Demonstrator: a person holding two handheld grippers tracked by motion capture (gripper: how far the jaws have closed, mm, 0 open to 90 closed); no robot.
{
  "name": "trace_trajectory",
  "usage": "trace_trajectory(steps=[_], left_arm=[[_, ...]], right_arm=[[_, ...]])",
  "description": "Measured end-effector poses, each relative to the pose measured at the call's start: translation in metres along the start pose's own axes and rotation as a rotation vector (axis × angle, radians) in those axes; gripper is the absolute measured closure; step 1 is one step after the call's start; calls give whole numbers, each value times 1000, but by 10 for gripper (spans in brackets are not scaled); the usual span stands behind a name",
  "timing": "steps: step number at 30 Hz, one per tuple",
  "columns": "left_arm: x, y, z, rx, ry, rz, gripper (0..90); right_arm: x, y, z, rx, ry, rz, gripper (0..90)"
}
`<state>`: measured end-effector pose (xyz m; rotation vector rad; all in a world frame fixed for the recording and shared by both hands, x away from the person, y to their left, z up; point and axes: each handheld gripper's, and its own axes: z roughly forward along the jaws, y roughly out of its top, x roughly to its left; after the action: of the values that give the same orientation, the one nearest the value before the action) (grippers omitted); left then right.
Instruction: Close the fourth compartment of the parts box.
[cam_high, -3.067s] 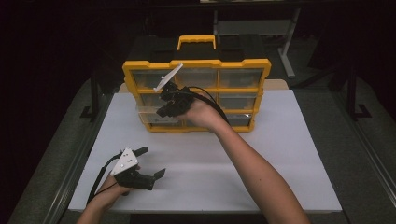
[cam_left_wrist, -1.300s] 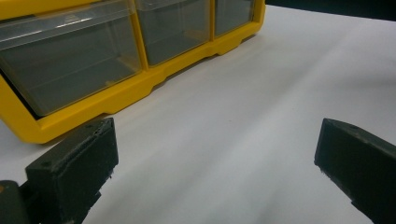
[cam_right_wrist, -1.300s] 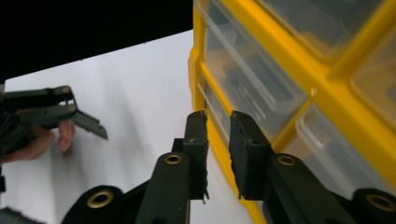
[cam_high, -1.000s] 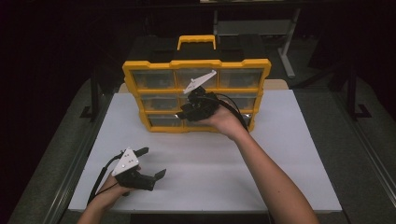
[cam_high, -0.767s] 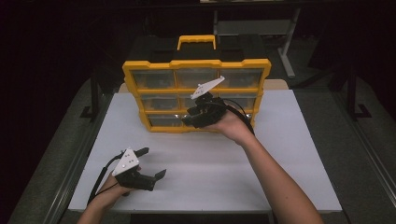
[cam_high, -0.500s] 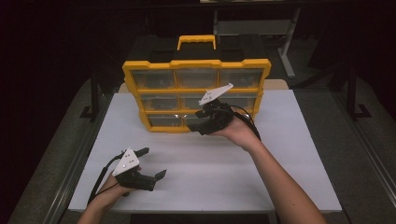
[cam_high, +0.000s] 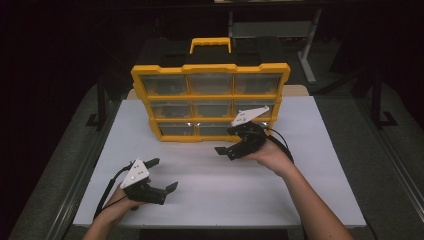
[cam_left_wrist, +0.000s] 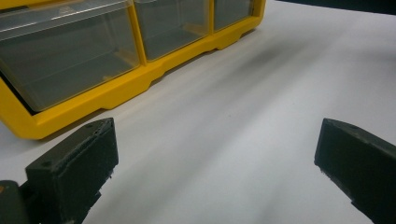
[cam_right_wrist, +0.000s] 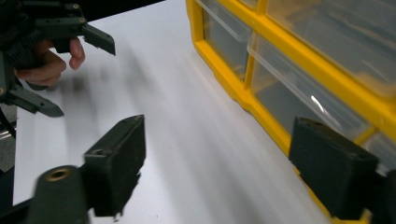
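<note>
We see a yellow organizer box (cam_high: 210, 102) standing upright at the far middle of a white table (cam_high: 310, 190), its clear drawers (cam_high: 211, 107) facing the person and a yellow handle (cam_high: 210, 44) on top.

The right gripper (cam_high: 226, 149) sits just in front of the box's lower right corner, held in the right hand (cam_high: 270, 154). We find its jaws apart, with nothing between them; they have just been opening. In the right gripper view, the box (cam_right_wrist: 299, 70) runs along the right side of the picture. One black jaw stands right in front of the yellow bottom frame, though we cannot tell whether it touches the frame; the other stands over bare table, well clear of the box. No drawer front lies between the two jaws.

The left gripper (cam_high: 166, 175) rests near the front left part of the table, held in the left hand (cam_high: 117, 202), well apart from the box. We find its jaws wide apart and empty. In the left gripper view, the box (cam_left_wrist: 107, 93) lies ahead and to the upper left, beyond the jaw tips, with a stretch of white table (cam_left_wrist: 233, 140) between the jaws and its yellow bottom frame. The bottom row of clear drawers (cam_left_wrist: 70, 60) shows there, closed flush with the frame.

The right gripper view also takes in the left gripper (cam_right_wrist: 70, 60) at the upper left, across the table from the box.
</note>
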<state>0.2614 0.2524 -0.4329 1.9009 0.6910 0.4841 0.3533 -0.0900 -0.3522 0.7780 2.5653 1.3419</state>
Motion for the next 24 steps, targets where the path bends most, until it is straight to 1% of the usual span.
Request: trace_trajectory(steps=[2,4,5,8,10,11,13,14,15,17,18,19,20,21,24], left_arm=[[0,0,0,0,0,-3,0],[0,0,0,1,1,3,0],[0,0,0,2,0,7,0],[0,0,1,0,2,12,0],[0,0,1,1,2,-1,0],[0,0,1,1,1,-2,0],[-1,-1,1,-4,1,-8,0],[0,0,0,1,1,0,0],[0,0,0,4,0,4,0],[0,0,0,9,0,8,0],[0,0,0,9,0,8,0],[0,0,0,9,1,8,0],[0,0,0,8,1,8,0],[0,0,0,6,0,5,0],[0,0,0,5,1,5,0]], right_arm=[[-1,-8,-2,-8,-14,6,140],[-1,-15,-4,-15,-26,17,129],[-1,-19,-5,-18,-36,14,119],[-1,-29,-7,-23,-46,22,55],[-1,-35,-8,-29,-58,24,21],[-1,-37,-9,-30,-66,22,16],[-1,-43,-11,-37,-77,33,16],[-1,-45,-13,-41,-82,39,16],[-2,-48,-14,-47,-84,33,16],[-2,-53,-17,-59,-89,36,16],[-1,-55,-18,-57,-94,44,16],[-1,-59,-18,-58,-98,40,16],[-1,-62,-19,-59,-102,51,13],[-1,-65,-20,-55,-106,42,6],[-1,-75,-24,-57,-109,55,0]])
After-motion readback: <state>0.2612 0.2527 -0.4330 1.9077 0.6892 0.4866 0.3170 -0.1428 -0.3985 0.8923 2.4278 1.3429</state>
